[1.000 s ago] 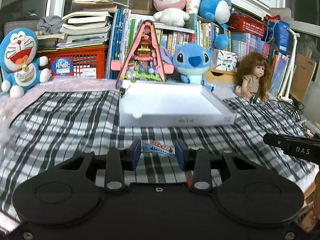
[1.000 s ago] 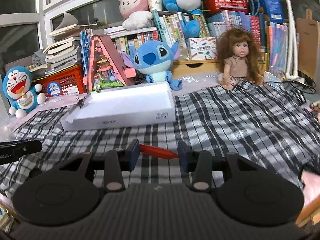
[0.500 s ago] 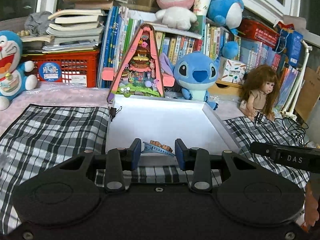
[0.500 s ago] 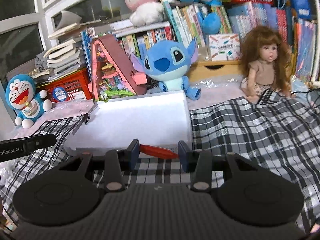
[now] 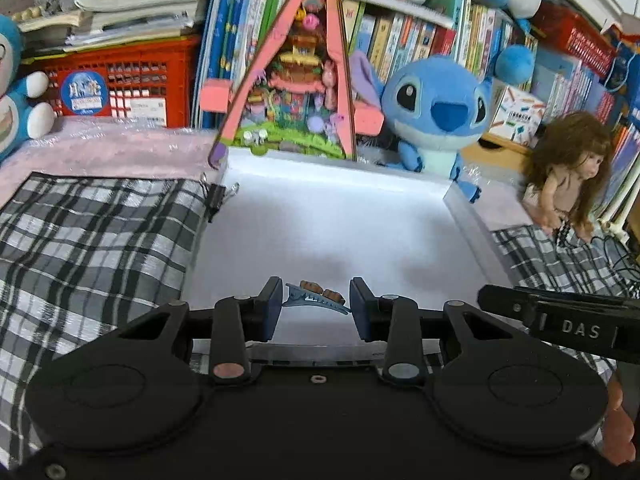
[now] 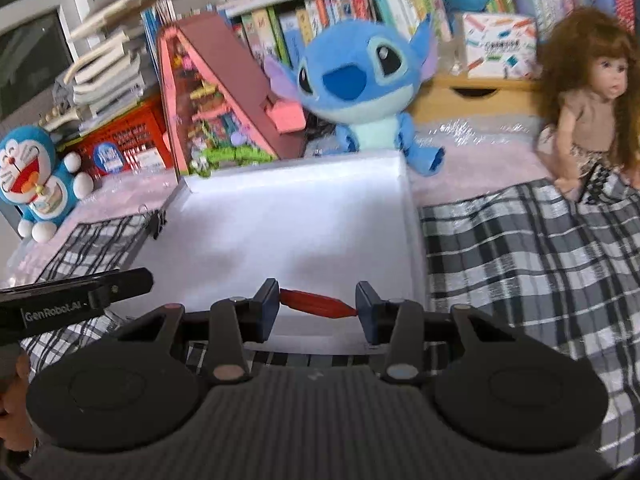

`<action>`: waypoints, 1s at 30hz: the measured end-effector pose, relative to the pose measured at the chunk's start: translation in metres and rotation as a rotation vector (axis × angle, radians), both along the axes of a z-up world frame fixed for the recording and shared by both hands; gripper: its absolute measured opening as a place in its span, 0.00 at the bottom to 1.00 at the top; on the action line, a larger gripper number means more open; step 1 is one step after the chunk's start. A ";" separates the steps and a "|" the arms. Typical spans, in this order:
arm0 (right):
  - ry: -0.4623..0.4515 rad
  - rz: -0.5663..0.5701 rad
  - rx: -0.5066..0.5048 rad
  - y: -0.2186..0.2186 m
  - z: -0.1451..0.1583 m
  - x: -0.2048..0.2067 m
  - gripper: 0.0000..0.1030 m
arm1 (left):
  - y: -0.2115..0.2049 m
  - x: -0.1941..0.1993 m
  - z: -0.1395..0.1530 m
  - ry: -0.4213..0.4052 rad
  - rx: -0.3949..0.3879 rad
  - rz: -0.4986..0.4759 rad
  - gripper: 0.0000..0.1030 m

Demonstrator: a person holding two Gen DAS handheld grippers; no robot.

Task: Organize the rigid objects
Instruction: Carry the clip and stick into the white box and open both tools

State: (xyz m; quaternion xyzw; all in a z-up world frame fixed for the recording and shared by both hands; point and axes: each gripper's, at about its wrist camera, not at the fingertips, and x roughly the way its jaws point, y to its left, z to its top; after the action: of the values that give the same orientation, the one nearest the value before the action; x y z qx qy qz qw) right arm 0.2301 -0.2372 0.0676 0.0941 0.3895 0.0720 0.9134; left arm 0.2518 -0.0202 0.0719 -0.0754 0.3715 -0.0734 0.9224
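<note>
Left claw (image 5: 313, 307) is clamped on a blue hair clip (image 5: 316, 299); right claw (image 6: 317, 307) on a red stick (image 6: 318, 305), both held over the white tray (image 5: 472, 224).

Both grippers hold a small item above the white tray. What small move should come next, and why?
Probably lower both grippers a little toward the white tray, then release. The left gripper grips a blue hair clip and the right gripper a red stick-like item; both hang over the tray's near part, whose floor looks bare, so a short descent should avoid a drop from height.
</note>
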 end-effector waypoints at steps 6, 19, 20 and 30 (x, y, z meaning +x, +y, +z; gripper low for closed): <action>0.044 0.016 -0.023 0.008 -0.014 0.020 0.46 | -0.009 0.014 -0.017 0.025 0.033 0.001 0.33; 0.091 0.024 -0.055 0.016 -0.034 0.037 0.46 | -0.011 0.024 -0.040 0.063 0.060 0.017 0.33; 0.093 0.027 -0.056 0.017 -0.035 0.038 0.46 | -0.011 0.024 -0.041 0.066 0.060 0.019 0.33; 0.099 0.033 -0.088 0.022 -0.041 0.039 0.47 | -0.012 0.024 -0.046 0.054 0.083 0.024 0.34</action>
State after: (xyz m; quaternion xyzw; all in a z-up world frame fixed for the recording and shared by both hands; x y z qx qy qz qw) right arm 0.2689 -0.2153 0.0270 0.0509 0.4384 0.0654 0.8949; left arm 0.2757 -0.0327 0.0264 -0.0434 0.3980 -0.0447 0.9153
